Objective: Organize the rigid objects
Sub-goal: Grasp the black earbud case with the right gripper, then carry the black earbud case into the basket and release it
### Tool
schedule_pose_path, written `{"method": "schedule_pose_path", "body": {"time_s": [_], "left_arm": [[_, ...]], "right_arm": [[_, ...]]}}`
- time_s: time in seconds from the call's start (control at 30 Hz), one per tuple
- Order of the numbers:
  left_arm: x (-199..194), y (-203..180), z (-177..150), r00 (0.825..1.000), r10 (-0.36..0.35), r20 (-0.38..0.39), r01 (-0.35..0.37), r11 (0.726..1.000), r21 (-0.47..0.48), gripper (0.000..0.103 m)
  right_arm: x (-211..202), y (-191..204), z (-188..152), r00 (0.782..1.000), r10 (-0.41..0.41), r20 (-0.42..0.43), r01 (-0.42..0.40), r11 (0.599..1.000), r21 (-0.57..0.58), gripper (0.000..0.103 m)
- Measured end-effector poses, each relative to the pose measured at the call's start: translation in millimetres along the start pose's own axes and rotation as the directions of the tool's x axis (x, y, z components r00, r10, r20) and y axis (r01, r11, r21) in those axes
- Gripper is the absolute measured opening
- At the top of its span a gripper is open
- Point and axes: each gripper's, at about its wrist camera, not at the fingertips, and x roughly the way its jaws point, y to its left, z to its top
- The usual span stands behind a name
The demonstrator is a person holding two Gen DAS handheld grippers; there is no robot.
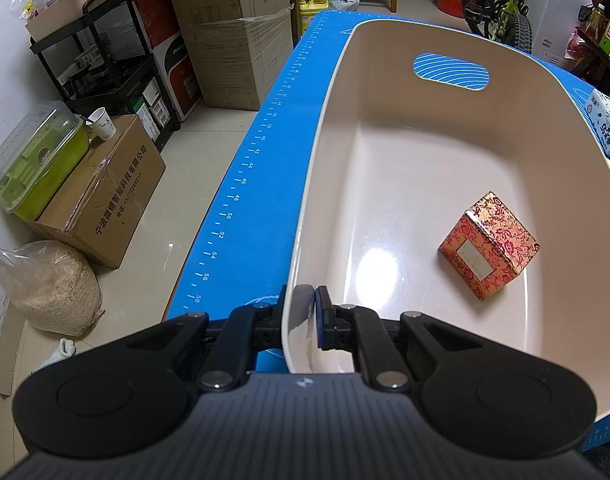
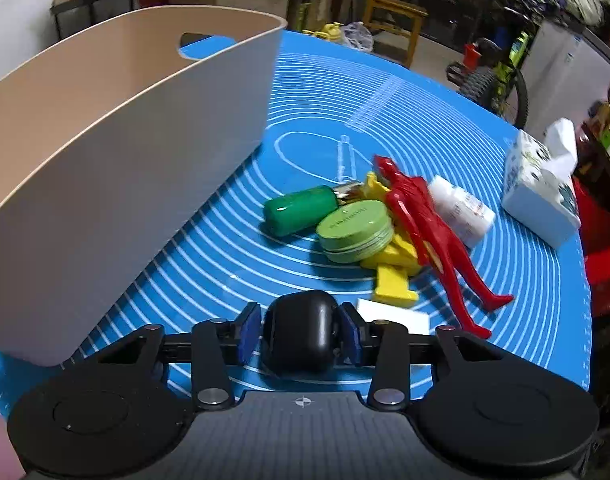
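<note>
My left gripper (image 1: 305, 300) is shut on the near rim of the beige plastic basin (image 1: 385, 184), one pad inside the wall and one outside. In the basin lies a red-patterned small box (image 1: 489, 246). In the right wrist view my right gripper (image 2: 301, 328) holds a black rounded case (image 2: 299, 330) between its blue pads, low over the blue mat (image 2: 325, 100). Beyond it lie a green capsule-shaped container (image 2: 299, 210), a green round tin (image 2: 355, 226), a yellow toy (image 2: 393, 276), a red figure (image 2: 425, 224), a white bottle (image 2: 461, 210) and a flat white box (image 2: 393, 316).
The basin's outer wall (image 2: 125, 152) stands close to the left of my right gripper. A tissue pack (image 2: 541, 192) sits at the mat's right edge. Past the table's left edge are cardboard boxes (image 1: 105, 200), a black shelf (image 1: 105, 60) and a sack (image 1: 49, 288) on the floor.
</note>
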Motion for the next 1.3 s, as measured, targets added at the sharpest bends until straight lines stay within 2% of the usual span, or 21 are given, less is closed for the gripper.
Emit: {"method": "schedule_pose_path", "body": {"time_s": [0.1, 0.33, 0.63, 0.83, 1.03, 1.17, 1.3], "left_arm": [[0.1, 0.0, 0.2, 1.0, 0.0, 0.0, 0.0, 1.0, 0.0, 0.013], [0.2, 0.0, 0.1, 1.0, 0.0, 0.0, 0.0, 1.0, 0.0, 0.013], [0.5, -0.5, 0.0, 1.0, 0.0, -0.001, 0.0, 1.0, -0.001, 0.013], [0.5, -0.4, 0.0, 1.0, 0.0, -0.001, 0.0, 1.0, -0.001, 0.013], [0.5, -0.2, 0.0, 1.0, -0.001, -0.001, 0.001, 1.0, -0.001, 0.013], [0.9, -0.6, -0.6, 1.0, 0.002, -0.001, -0.002, 1.0, 0.0, 0.013], [1.4, -1.2, -1.1, 1.0, 0.001, -0.001, -0.001, 1.0, -0.001, 0.013]], "right_arm": [[-3.2, 5.2, -0.8, 1.0, -0.001, 0.007, 0.002, 1.0, -0.03, 0.044], [-6.4, 11.8, -2.5, 0.999, 0.047, 0.021, -0.046, 0.998, -0.04, 0.033], [-28.9, 5.2, 7.5, 0.996, -0.005, 0.09, 0.005, 1.0, -0.005, 0.033], [-63.6, 2.2, 39.0, 0.981, -0.019, 0.191, 0.017, 1.0, 0.009, 0.033], [-90.8, 18.4, 82.7, 0.953, 0.034, 0.301, -0.03, 0.999, -0.02, 0.033], [-88.8, 44.9, 108.7, 0.944, 0.084, 0.318, -0.059, 0.995, -0.086, 0.033], [-67.8, 69.7, 131.9, 0.954, 0.114, 0.277, -0.084, 0.99, -0.115, 0.033]]}}
